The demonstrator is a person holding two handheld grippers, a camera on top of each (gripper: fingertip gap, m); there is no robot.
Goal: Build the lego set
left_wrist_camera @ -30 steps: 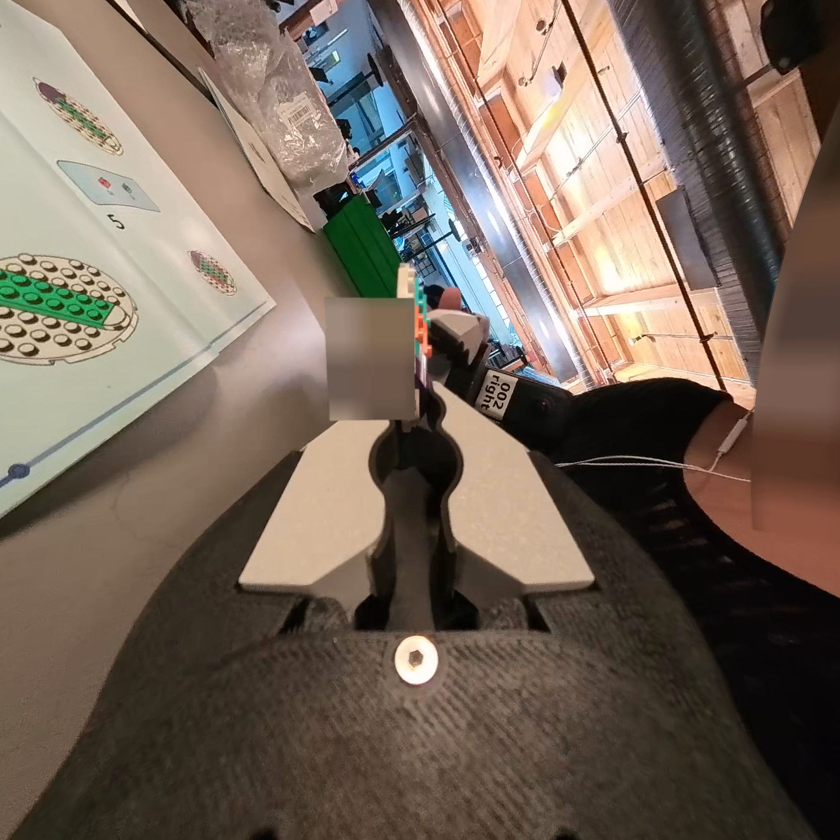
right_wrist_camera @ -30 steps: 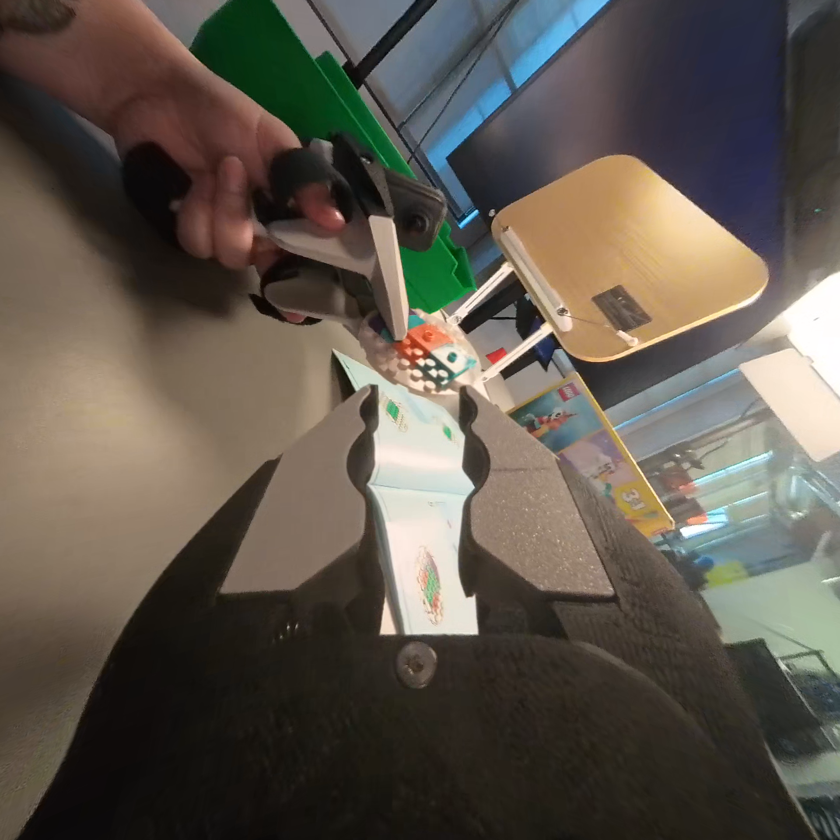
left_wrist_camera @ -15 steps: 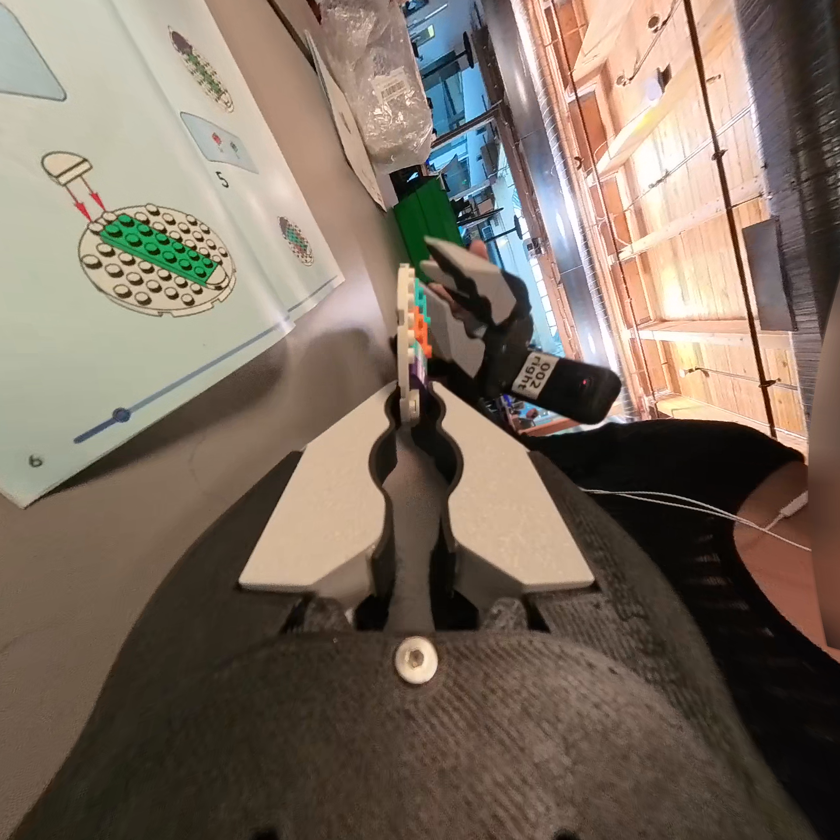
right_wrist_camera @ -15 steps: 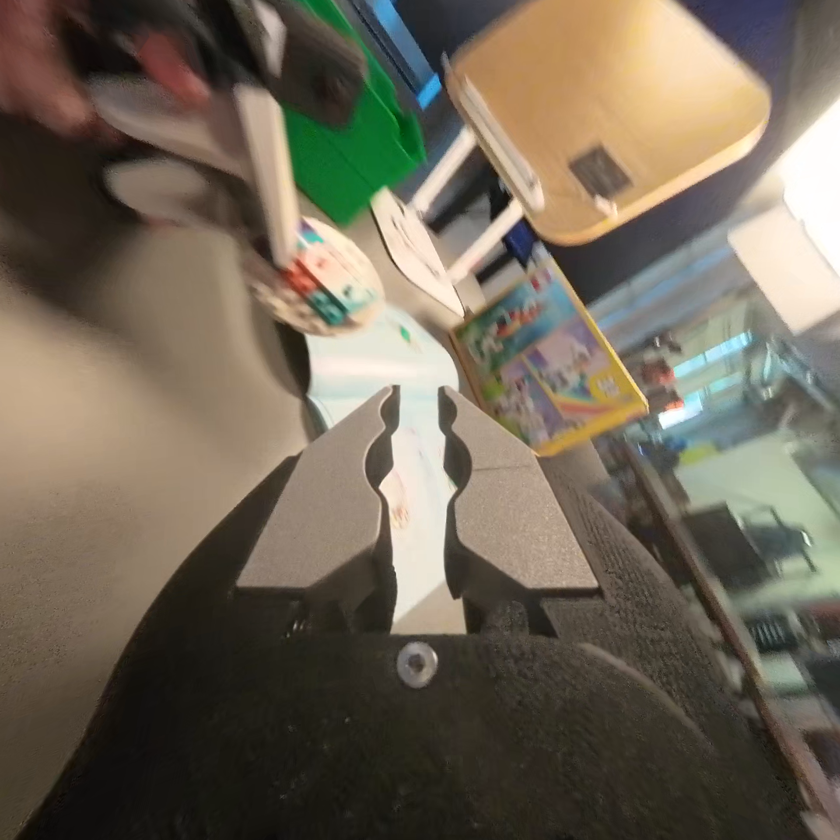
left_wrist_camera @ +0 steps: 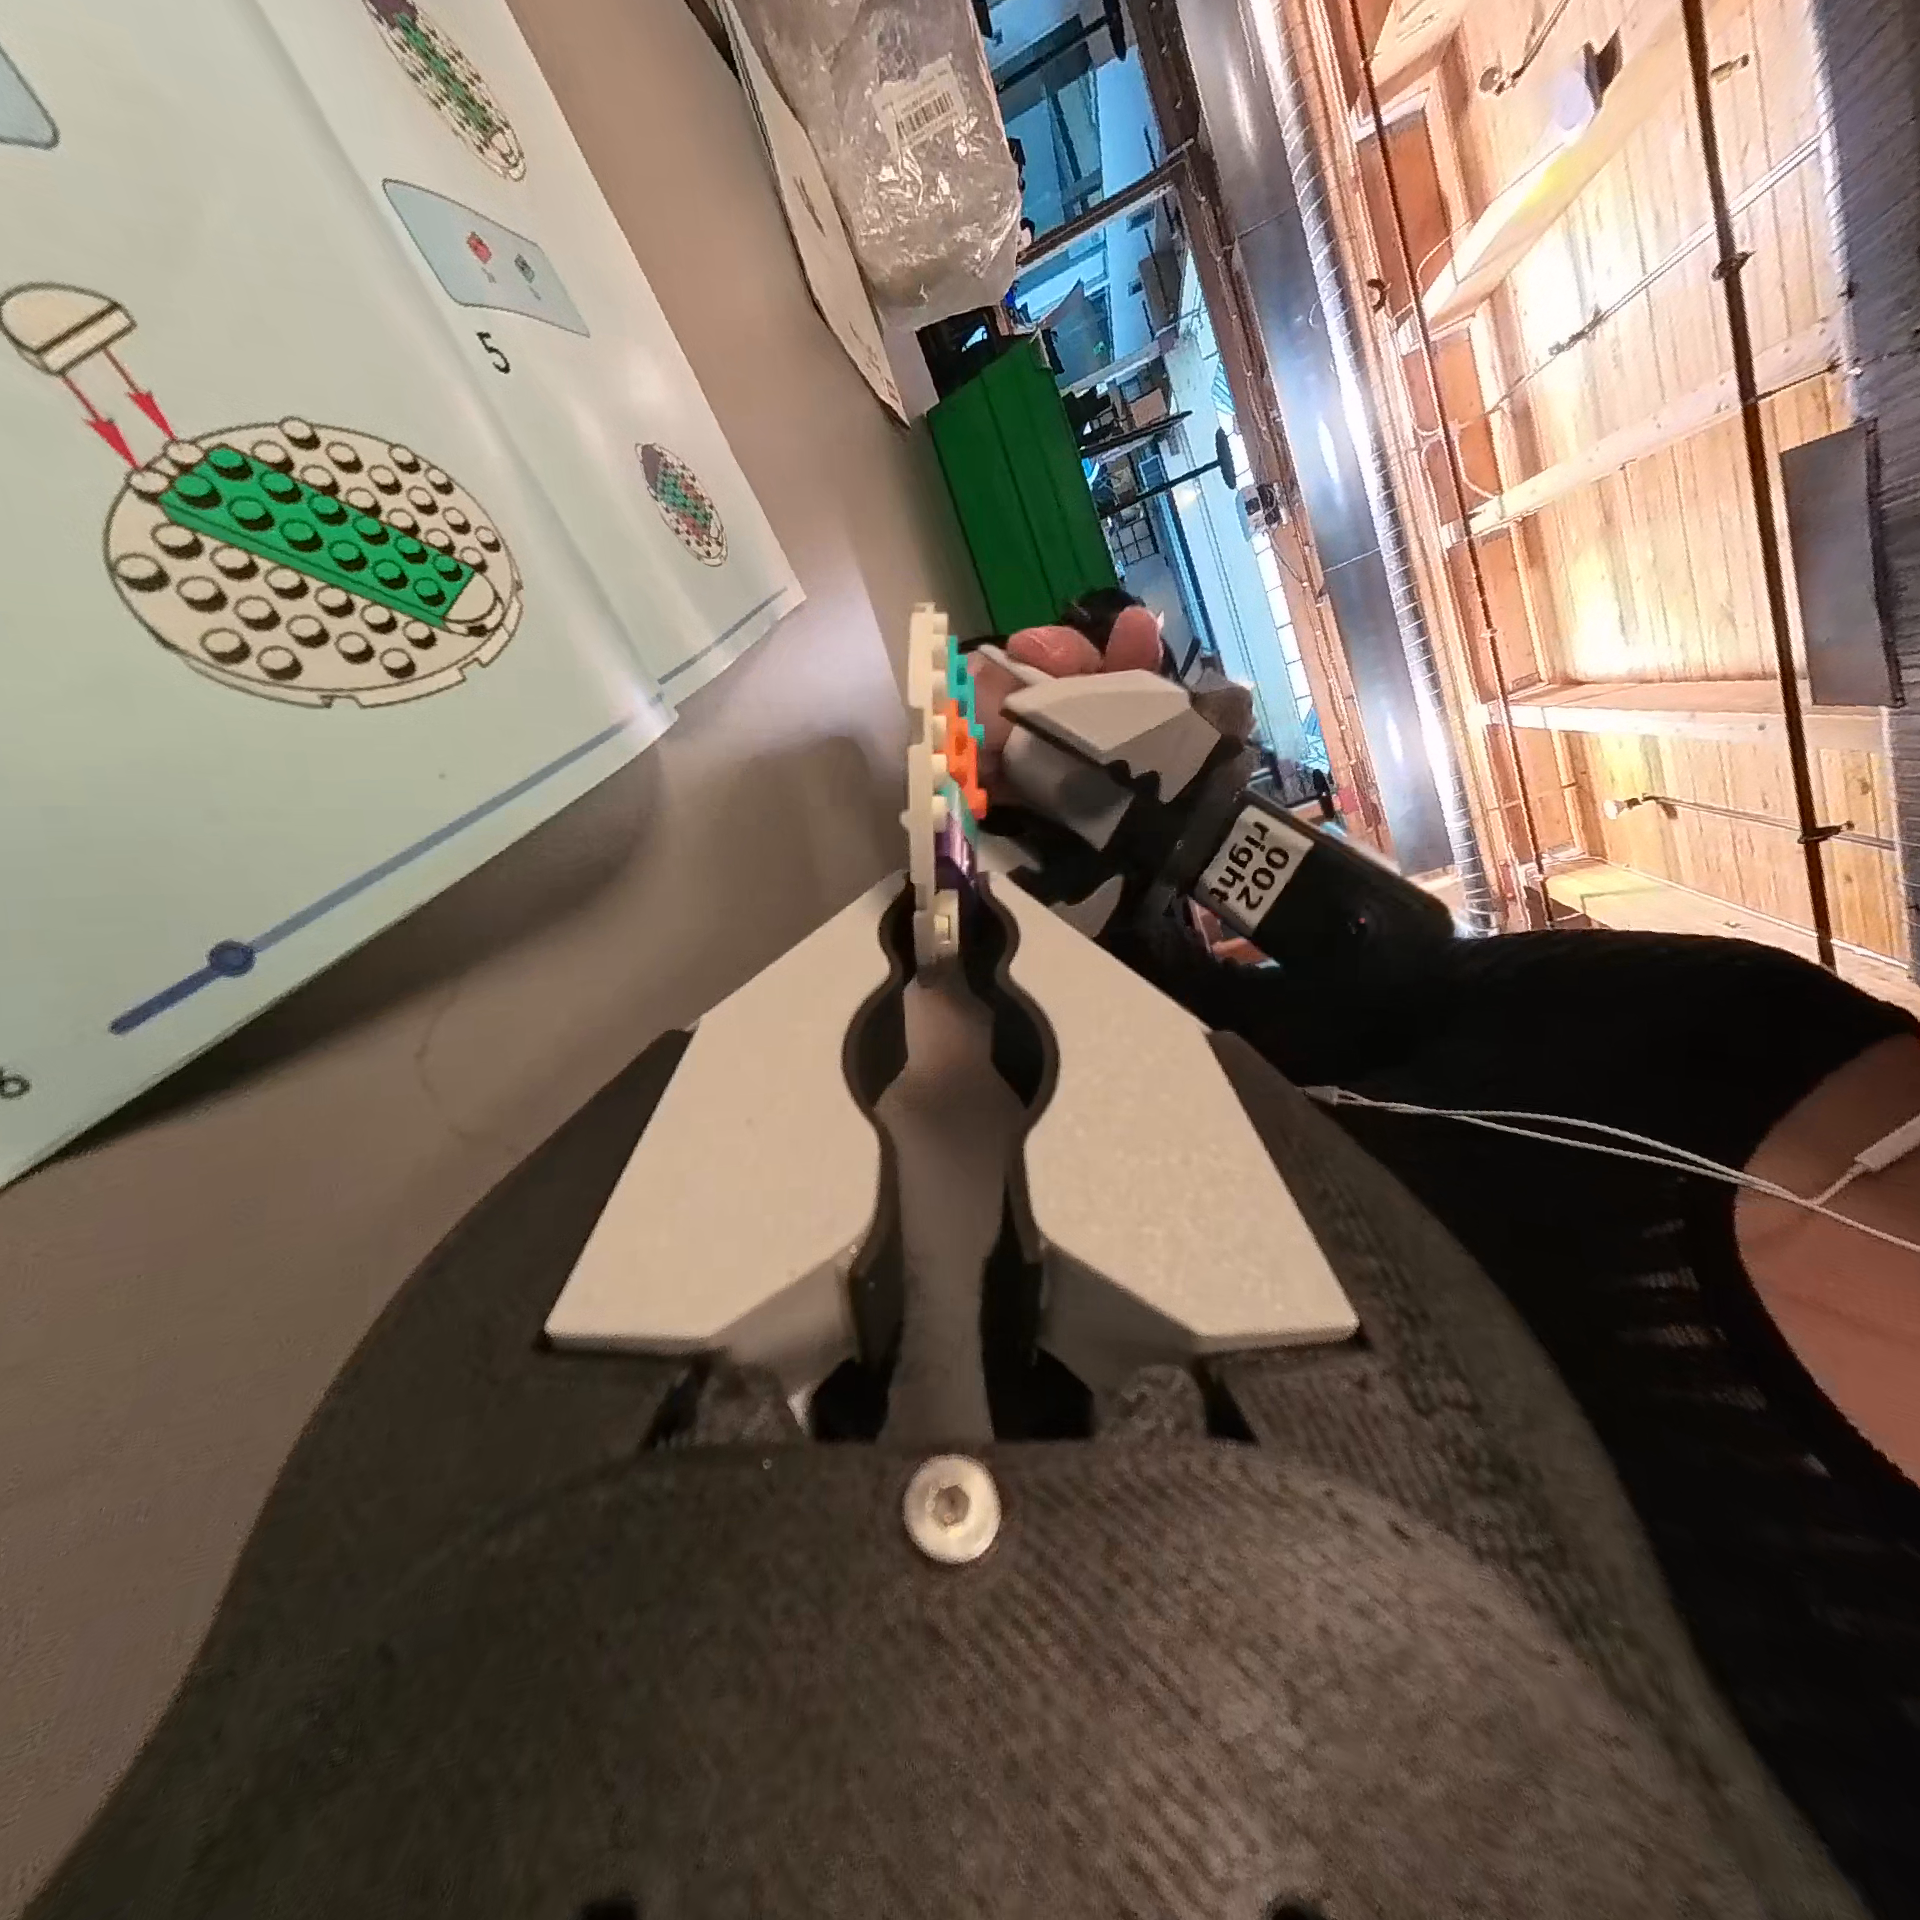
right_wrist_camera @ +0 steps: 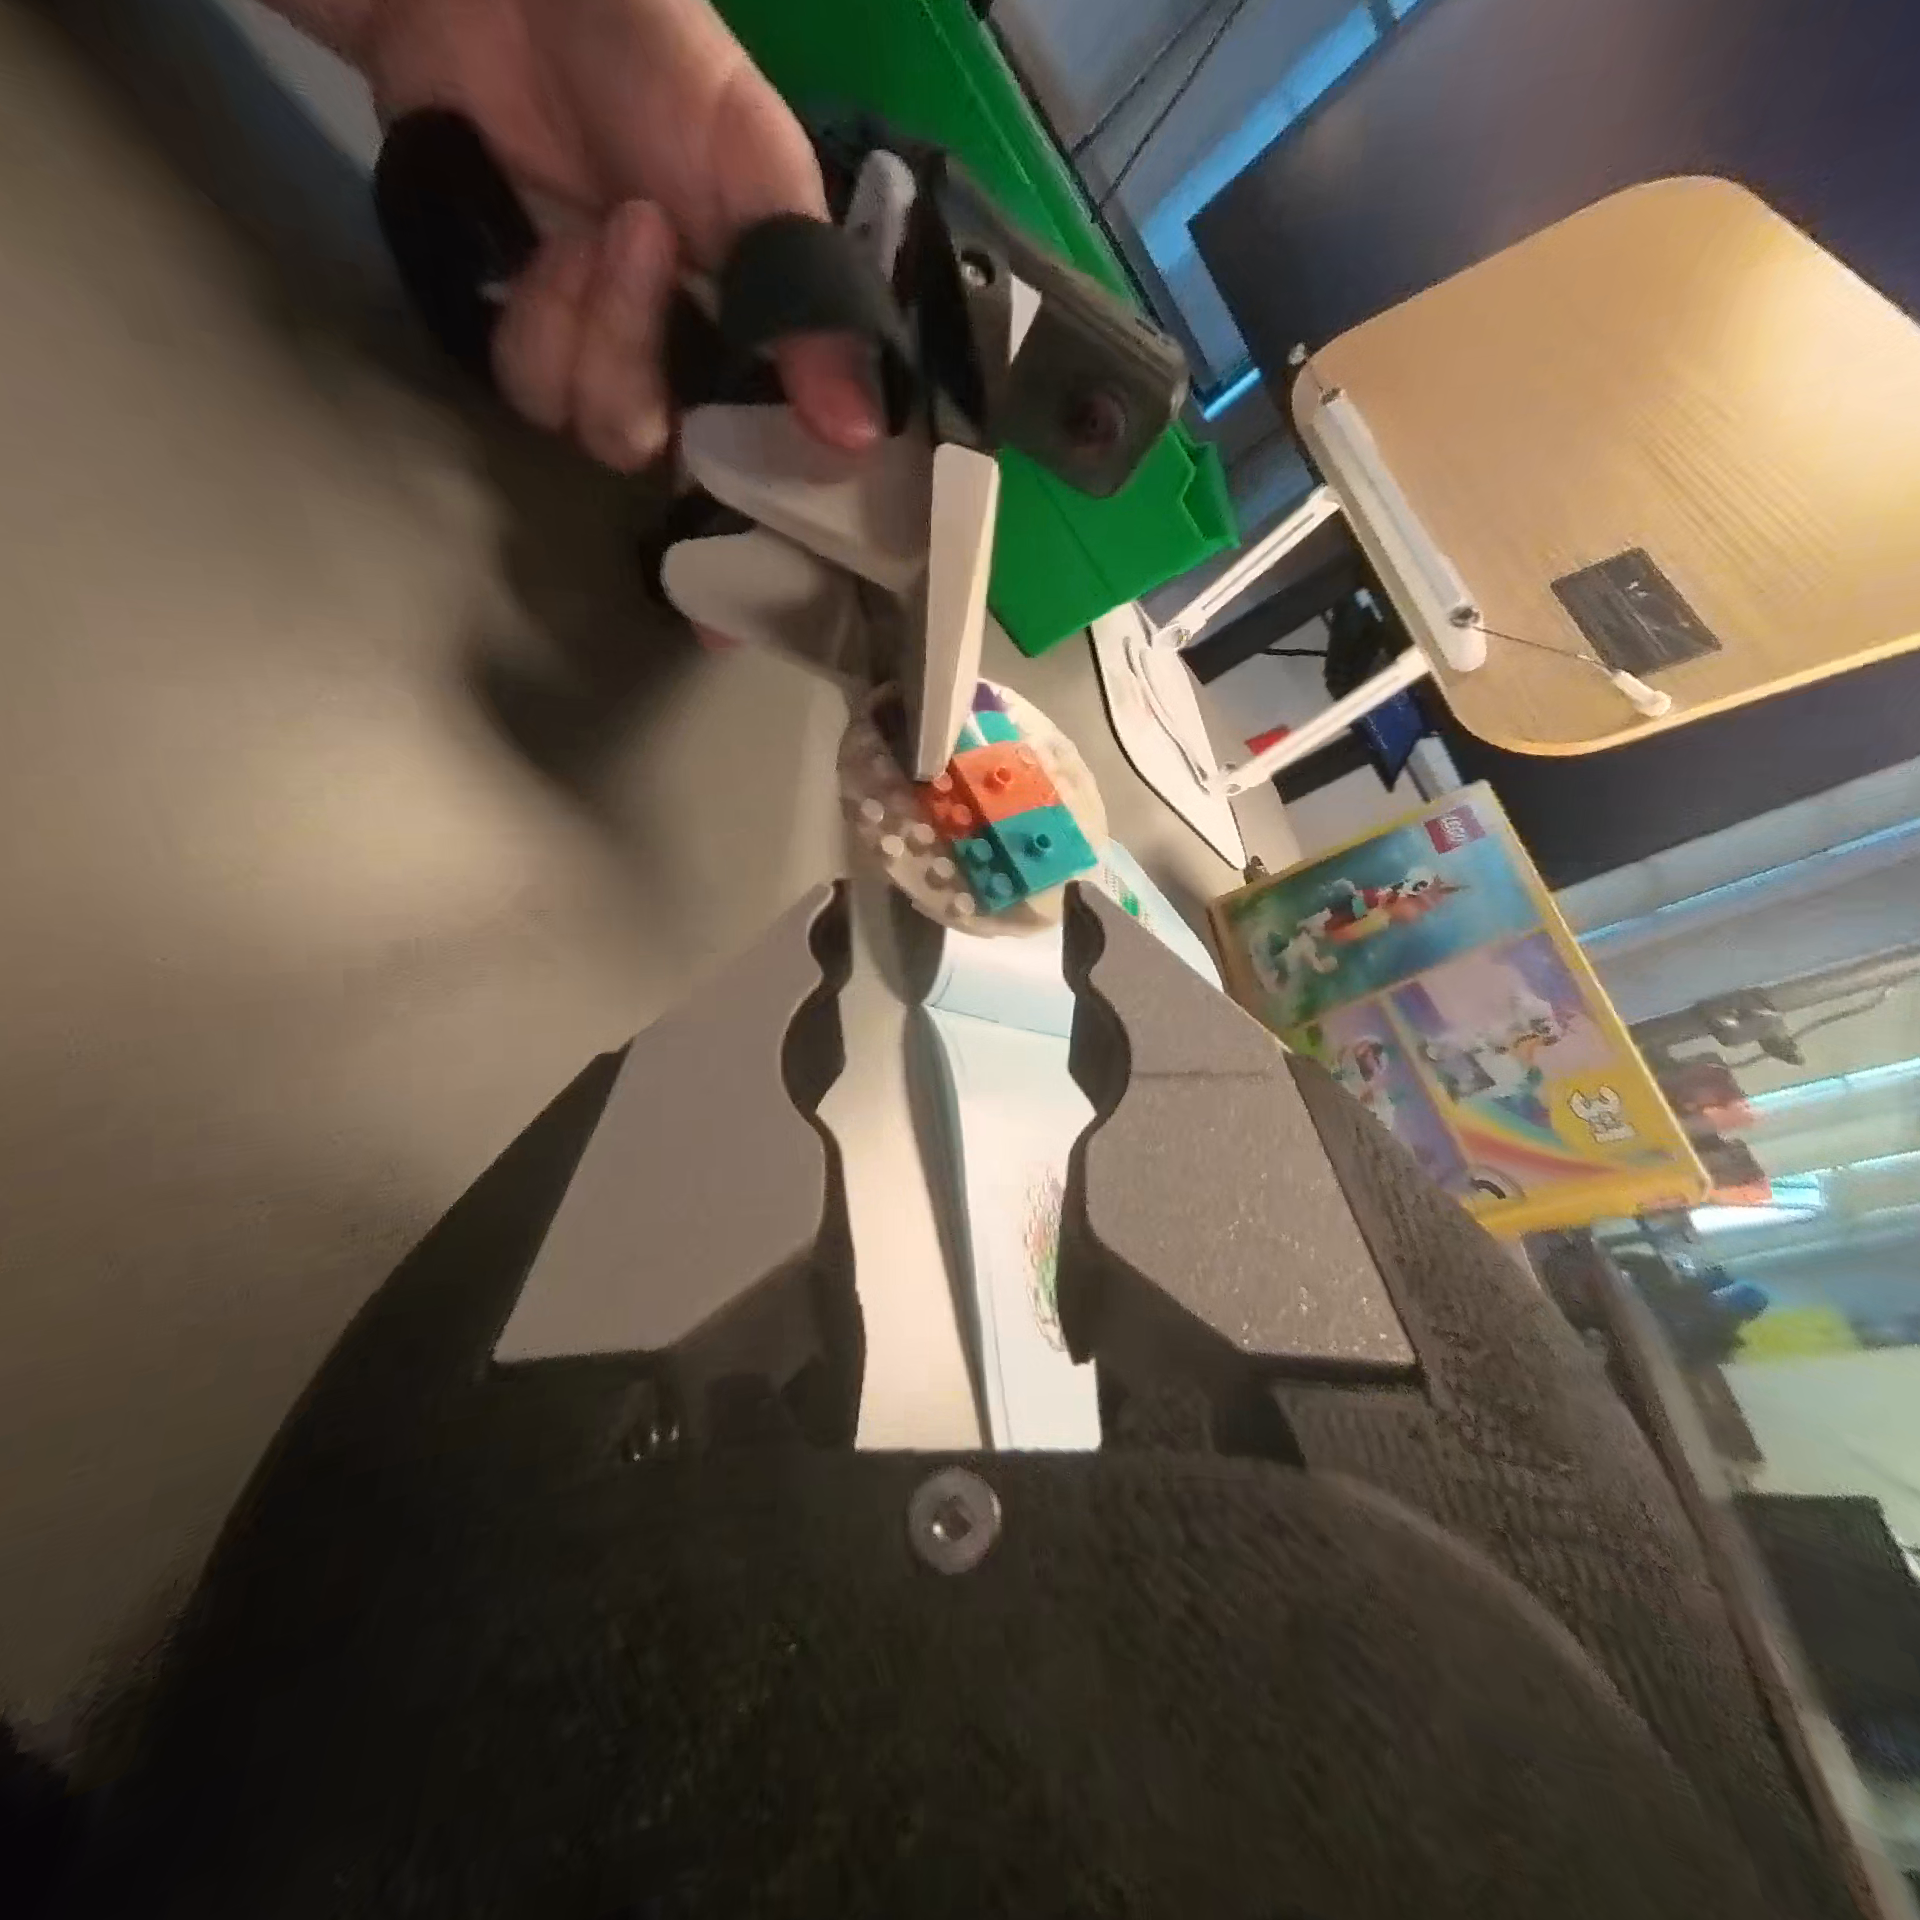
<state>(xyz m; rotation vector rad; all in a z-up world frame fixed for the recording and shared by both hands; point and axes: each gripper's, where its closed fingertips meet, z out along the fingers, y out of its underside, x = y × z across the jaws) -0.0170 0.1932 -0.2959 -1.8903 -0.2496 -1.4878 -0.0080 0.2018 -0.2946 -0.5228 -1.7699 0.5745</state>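
A round white studded plastic plate point(left_wrist_camera: 921, 748), carrying orange, teal and purple bricks point(right_wrist_camera: 1000, 826) pressed onto one face, is held edge-on above the grey tabletop point(left_wrist_camera: 312, 1143), its lower rim pinched between the closed pale fingers of the left gripper point(left_wrist_camera: 948, 914). In the right wrist view the same plate point(right_wrist_camera: 894, 821) faces the camera: the bricks cover roughly the middle band, while bare studs ring them on the near side.

The right gripper point(right_wrist_camera: 961, 914) hangs just short of the plate with its dark fingers apart and nothing between them; in the left wrist view its pale fingertips point(left_wrist_camera: 1039, 727) are close against the brick side, though actual contact cannot be made out.

An open pale-blue instruction booklet point(left_wrist_camera: 260, 436) lies flat on the table beside the work, showing drawings of a studded disc with a green plate. Behind it sit a crumpled clear plastic bag point(left_wrist_camera: 914, 156) and a green plastic bin point(left_wrist_camera: 997, 499); a yellow-edged cardboard set box point(right_wrist_camera: 1455, 1029) stands on the table near the booklet.

The build looks to be in its early-to-middle stages: a base and a first cluster of bricks are on, much of the plate is still uncovered, and the empty right gripper would need to fetch or press the next piece.
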